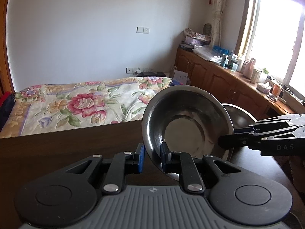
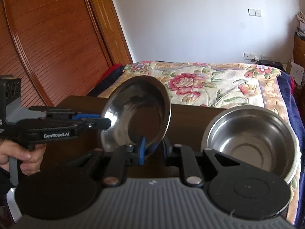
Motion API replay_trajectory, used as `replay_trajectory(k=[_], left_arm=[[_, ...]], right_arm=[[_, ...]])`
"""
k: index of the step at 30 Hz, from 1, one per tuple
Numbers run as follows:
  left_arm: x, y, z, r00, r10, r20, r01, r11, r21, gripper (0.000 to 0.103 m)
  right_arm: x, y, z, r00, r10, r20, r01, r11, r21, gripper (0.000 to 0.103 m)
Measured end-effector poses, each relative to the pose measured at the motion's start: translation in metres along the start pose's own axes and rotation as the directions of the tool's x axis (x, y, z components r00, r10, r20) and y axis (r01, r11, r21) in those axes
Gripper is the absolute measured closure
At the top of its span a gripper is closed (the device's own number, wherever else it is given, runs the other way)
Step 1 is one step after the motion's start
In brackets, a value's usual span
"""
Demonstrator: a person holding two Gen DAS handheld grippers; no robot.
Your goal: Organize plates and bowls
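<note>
A shallow steel plate point(image 1: 183, 118) is held tilted on edge above the dark wooden table point(image 1: 76, 143). My left gripper point(image 1: 152, 156) has its jaws on either side of the plate's near rim, shut on it. My right gripper point(image 1: 226, 139) comes in from the right and pinches the plate's right rim. In the right wrist view the same plate point(image 2: 137, 112) sits between my right gripper's point(image 2: 153, 148) jaws, with the left gripper point(image 2: 104, 121) on its left rim. A deeper steel bowl point(image 2: 251, 139) stands upright on the table to the right; it also shows in the left wrist view point(image 1: 238, 114) behind the plate.
A bed with a floral cover point(image 1: 85, 103) lies just beyond the table's far edge. A wooden cabinet with clutter point(image 1: 228, 76) runs under the window on the right. A wooden door point(image 2: 47, 38) stands at the left. A hand point(image 2: 21, 156) holds the left gripper.
</note>
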State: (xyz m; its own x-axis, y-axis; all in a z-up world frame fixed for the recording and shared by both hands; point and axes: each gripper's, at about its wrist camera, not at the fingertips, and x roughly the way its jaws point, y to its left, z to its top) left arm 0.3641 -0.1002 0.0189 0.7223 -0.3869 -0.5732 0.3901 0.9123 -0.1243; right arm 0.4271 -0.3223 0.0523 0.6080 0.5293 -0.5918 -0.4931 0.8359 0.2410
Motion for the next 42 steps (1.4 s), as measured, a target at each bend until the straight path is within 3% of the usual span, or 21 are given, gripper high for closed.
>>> replay_trajectory(k=[16,35,42], left_arm=[[-0.065,-0.039,-0.016,0.997,-0.025,0.071,0.019,0.997,0.081,0.055],[-0.13,-0.065,-0.077,0.991,-0.086,0.103,0.075,0.992,0.105,0.055],[-0.141,-0.071,-0.107,0.99,-0.105,0.098,0.095,0.99,0.1,0.055]], right_arm=[[-0.058,0.013,-0.019,0.997,-0.035,0.063,0.037,0.999,-0.023,0.083],[-0.112,0.049,-0.067,0.994,-0.041,0.096,0.048,0.996,-0.069,0.083],[-0.121,0.058,-0.093,0.997,-0.036,0.067,0.042,0.996,-0.083,0.083]])
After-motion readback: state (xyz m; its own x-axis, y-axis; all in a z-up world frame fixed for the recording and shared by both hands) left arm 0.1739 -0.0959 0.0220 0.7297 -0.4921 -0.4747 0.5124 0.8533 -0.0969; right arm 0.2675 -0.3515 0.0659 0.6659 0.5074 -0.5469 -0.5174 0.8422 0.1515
